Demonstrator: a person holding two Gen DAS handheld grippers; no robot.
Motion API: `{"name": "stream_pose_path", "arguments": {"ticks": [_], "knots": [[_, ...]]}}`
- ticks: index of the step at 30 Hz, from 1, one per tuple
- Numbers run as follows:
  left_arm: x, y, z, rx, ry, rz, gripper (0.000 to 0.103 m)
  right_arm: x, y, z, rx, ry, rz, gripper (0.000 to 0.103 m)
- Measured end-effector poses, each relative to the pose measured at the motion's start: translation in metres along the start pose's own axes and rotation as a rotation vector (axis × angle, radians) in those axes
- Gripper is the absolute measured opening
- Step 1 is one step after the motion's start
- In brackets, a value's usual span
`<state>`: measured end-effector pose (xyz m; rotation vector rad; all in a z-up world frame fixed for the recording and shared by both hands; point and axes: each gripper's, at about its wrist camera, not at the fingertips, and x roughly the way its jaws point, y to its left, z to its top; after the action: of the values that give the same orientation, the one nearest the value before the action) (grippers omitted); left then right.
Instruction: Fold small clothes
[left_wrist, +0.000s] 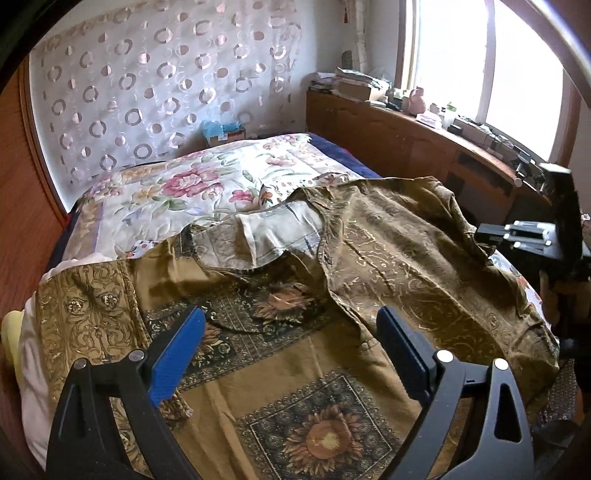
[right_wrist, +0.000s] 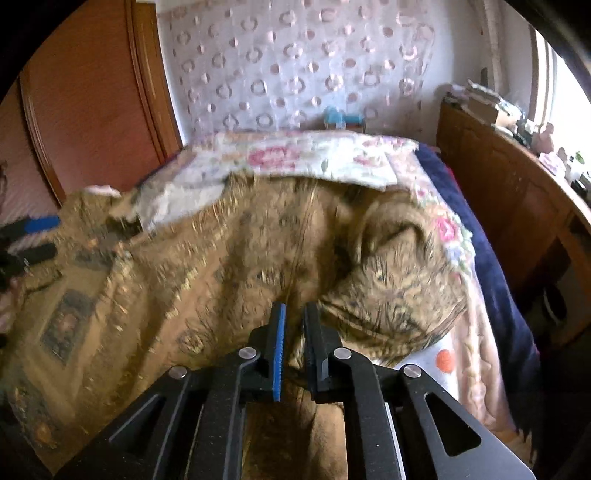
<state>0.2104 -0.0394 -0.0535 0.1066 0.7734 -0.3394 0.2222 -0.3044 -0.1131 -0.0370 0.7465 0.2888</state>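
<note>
Left wrist view, from left to right: a wooden panel (left_wrist: 22, 221) borders the bed (left_wrist: 207, 184), whose floral quilt lies under an olive patterned shirt (left_wrist: 280, 332). The shirt is spread flat across the near half of the bed, collar away from the camera, pale inner lining showing at the neck, one side folded over the front. The left claw (left_wrist: 291, 347) hangs above the shirt's printed front with its blue pads (left_wrist: 177, 354) spread wide and nothing between them. Further right a wooden headboard shelf (left_wrist: 406, 136) carries clutter beneath a bright window (left_wrist: 480, 62), and the right claw (left_wrist: 524, 236) enters at the frame's right edge beside the shirt's far margin.

Right wrist view, from left to right: the left claw (right_wrist: 33, 236) shows at the left edge over the shirt (right_wrist: 207, 266); the picture is blurred. At centre the right claw (right_wrist: 295, 332) sits low against a bunched fold of shirt, its pads (right_wrist: 279, 350) parted by a narrow gap. Cloth lies in and under that gap; whether the pads press on it cannot be told. To the right a dotted curtain (right_wrist: 295, 66) hangs behind the bed (right_wrist: 491, 258), then the shelf (right_wrist: 498, 177).
</note>
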Motion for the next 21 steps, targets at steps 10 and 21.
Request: {"name": "stream_pose_path", "arguments": {"ticks": [10, 21], "knots": [[0.004, -0.004, -0.006, -0.015, 0.009, -0.015, 0.095, -0.014, -0.033, 0.003, 0.057, -0.033, -0.108, 0.040], [0.009, -0.007, -0.012, -0.019, 0.027, -0.020, 0.095, 0.042, -0.067, -0.009, 0.225, 0.129, -0.125, 0.054]]}}
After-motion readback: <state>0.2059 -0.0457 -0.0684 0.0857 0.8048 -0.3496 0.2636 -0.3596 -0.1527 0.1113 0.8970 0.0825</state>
